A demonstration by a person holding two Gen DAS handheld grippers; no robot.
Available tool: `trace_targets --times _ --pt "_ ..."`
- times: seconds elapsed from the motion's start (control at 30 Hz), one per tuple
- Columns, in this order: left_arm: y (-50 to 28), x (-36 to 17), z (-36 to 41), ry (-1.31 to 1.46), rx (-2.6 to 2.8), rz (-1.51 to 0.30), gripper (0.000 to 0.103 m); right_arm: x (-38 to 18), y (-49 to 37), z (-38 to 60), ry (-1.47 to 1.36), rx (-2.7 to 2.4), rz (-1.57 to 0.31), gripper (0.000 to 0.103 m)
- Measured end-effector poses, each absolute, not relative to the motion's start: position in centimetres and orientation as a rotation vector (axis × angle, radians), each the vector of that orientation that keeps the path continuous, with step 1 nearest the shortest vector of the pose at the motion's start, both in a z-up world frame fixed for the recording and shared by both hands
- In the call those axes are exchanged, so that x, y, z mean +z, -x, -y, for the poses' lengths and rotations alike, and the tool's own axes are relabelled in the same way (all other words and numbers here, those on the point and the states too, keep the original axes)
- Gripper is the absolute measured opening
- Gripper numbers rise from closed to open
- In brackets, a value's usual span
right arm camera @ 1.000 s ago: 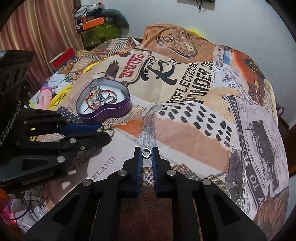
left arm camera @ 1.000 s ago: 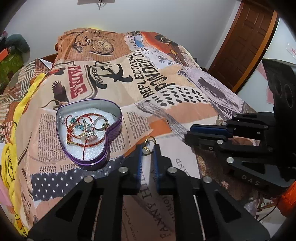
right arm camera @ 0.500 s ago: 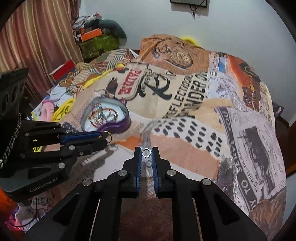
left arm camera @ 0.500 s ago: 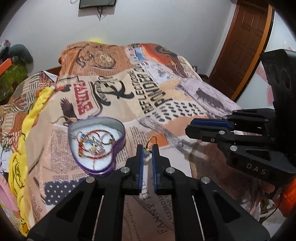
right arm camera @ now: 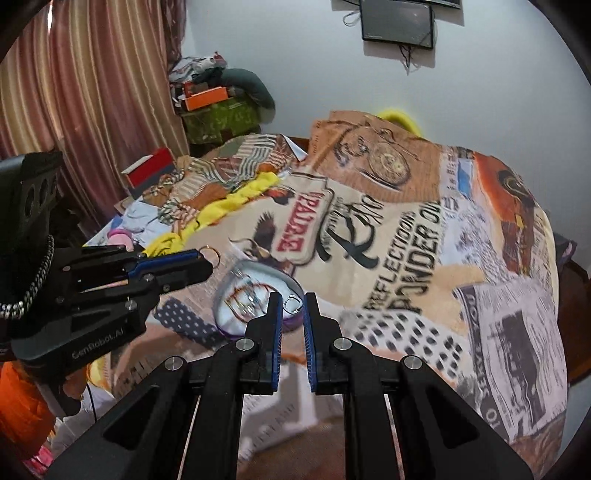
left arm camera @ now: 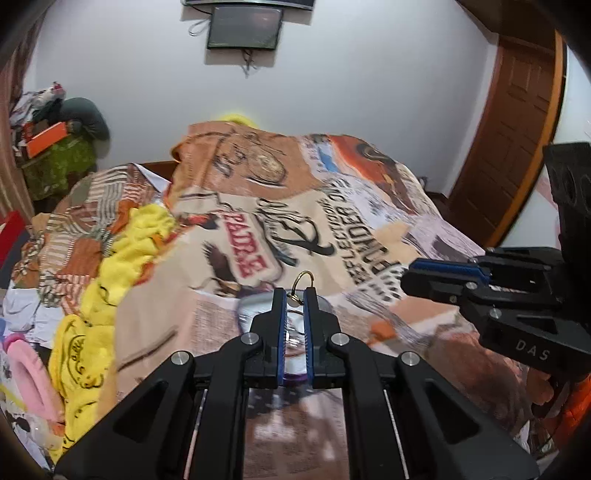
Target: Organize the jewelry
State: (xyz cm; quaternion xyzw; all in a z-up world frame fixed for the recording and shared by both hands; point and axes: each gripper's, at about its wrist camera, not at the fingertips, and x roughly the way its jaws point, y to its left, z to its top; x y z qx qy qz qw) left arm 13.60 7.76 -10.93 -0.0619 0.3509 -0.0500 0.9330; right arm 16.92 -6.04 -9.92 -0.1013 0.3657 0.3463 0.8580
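Observation:
My left gripper (left arm camera: 294,295) is shut on a gold ring (left arm camera: 294,299), whose hoop sticks up past the fingertips. Directly beneath it on the printed blanket (left arm camera: 332,229) lies the purple heart-shaped tin (left arm camera: 255,308), mostly hidden by the fingers. My right gripper (right arm camera: 293,300) is shut on a small silver ring (right arm camera: 291,297) above the tin's right side. The tin (right arm camera: 229,326) holds red cord and several trinkets on white padding. Each gripper shows in the other's view: the right gripper (left arm camera: 406,275) at the right, and the left gripper (right arm camera: 207,263) at the left with the gold ring (right arm camera: 211,248).
A yellow cloth (left arm camera: 122,258) and a pink item (left arm camera: 26,365) lie at the bed's left side. A red box (right arm camera: 147,171) and piled clothes (right arm camera: 221,107) sit by the curtain (right arm camera: 92,92). A wooden door (left arm camera: 517,129) stands to the right, and a screen (left arm camera: 243,27) hangs on the wall.
Both grippers have risen with their rings. The left one has shifted over the tin, which now sits under its fingers. More of the wall and the screen shows.

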Motion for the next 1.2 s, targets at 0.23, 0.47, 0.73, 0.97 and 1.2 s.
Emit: trace_targets --times 0.23,0.47,0.73,0.97,1.2 --pt "-14.3 -12.0 -10.5 0.182 -0.078 -0.741 0.007 -10.8 -17.9 3.4 0.235 0.758 -0.784 0.010" --pt "-15.7 -14.8 -10.3 0.196 -0.104 -0.799 0.007 -12.7 -19.1 1.4 0.287 0.771 -0.839 0.010" --pt "-17.0 -17.1 -10.1 0.213 -0.133 -0.847 0.007 -15.0 -20.2 0.0 0.343 0.775 -0.915 0.010" --pt "-17.7 -17.8 -10.2 0.223 -0.150 -0.871 0.007 -16.3 -20.8 -0.5 0.352 0.773 -0.961 0.010" --pt "-17.6 -17.6 -10.1 0.205 -0.162 -0.873 0.007 -16.7 -20.7 -0.7 0.368 0.768 -0.968 0.010"
